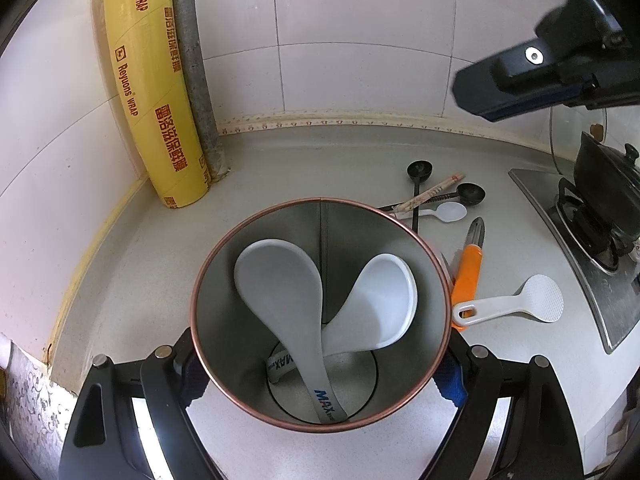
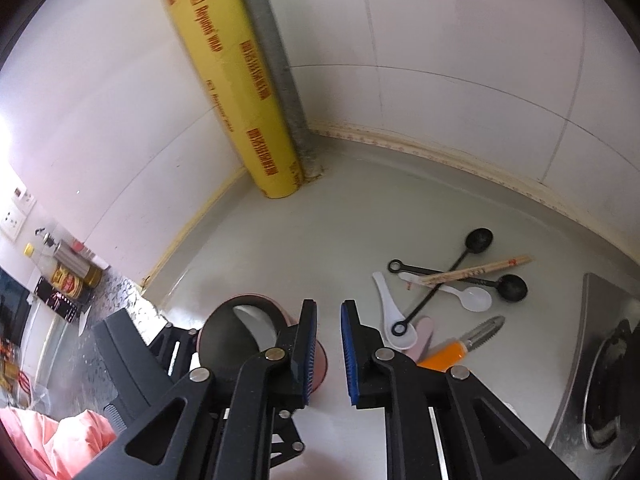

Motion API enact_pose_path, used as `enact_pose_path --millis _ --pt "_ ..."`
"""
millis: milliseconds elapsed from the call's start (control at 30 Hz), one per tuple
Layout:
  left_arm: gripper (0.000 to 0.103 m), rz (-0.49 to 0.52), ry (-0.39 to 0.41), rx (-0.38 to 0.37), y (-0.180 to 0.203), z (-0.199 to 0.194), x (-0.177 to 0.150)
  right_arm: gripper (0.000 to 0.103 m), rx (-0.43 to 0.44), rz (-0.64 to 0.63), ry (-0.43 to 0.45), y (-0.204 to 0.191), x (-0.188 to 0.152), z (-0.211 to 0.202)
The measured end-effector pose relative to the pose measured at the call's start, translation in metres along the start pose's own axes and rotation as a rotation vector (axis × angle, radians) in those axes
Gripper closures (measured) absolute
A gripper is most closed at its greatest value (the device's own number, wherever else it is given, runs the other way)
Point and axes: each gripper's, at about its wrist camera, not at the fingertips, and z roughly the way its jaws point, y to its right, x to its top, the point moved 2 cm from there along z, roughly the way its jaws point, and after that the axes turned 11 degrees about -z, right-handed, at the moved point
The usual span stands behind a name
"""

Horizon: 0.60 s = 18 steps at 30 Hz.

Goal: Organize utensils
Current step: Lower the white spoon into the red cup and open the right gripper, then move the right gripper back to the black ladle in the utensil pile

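My left gripper [image 1: 320, 376] is shut on a metal utensil cup [image 1: 434, 280] with a copper rim; its pads press both sides of the cup. Two white ladle spoons [image 1: 280, 280] stand inside it. The cup also shows in the right wrist view [image 2: 224, 332]. My right gripper [image 2: 329, 350] is open and empty, held above the counter to the right of the cup. Loose utensils lie on the counter: an orange peeler [image 1: 468, 276], a white rice paddle [image 1: 520, 306], two black measuring spoons [image 2: 480, 238], chopsticks [image 2: 476, 270], a small white spoon [image 2: 474, 298] and a white soup spoon [image 2: 390, 320].
A yellow cling-wrap roll [image 1: 148, 92] leans in the tiled wall corner beside a grey pipe [image 1: 192, 60]. A gas stove with a black pot [image 1: 608, 184] stands at the right. Bottles and cans [image 2: 68, 272] stand far left on the counter.
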Motion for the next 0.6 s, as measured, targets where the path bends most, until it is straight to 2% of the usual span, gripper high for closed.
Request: enact_pose_path --millis 133,200,267,367,467,533,600 --pt "0.014 -0.012 -0.009 0.008 -0.001 0.001 0.002 0.089 -0.021 0.032 -0.005 0.011 -0.003 -0.002" --pt "0.014 -0.022 -0.015 0.011 -0.002 0.001 0.003 0.071 -0.028 0.057 -0.011 0.018 -0.006 -0.003" --pt "0.014 -0.027 -0.019 0.015 -0.003 0.001 0.004 0.064 -0.034 0.078 -0.013 0.024 -0.009 -0.004" --pt "0.014 -0.028 -0.025 0.024 -0.003 0.001 0.004 0.061 -0.043 0.104 -0.016 0.033 -0.015 -0.005" --pt "0.014 -0.036 -0.031 0.025 -0.004 0.002 0.005 0.04 -0.059 0.139 -0.027 0.042 -0.021 -0.006" --pt "0.014 -0.043 -0.036 0.025 -0.005 0.002 0.006 0.039 -0.065 0.153 -0.03 0.047 -0.025 -0.006" --pt "0.014 -0.044 -0.043 0.028 -0.005 0.003 0.006 0.033 -0.068 0.166 -0.041 0.051 -0.029 -0.006"
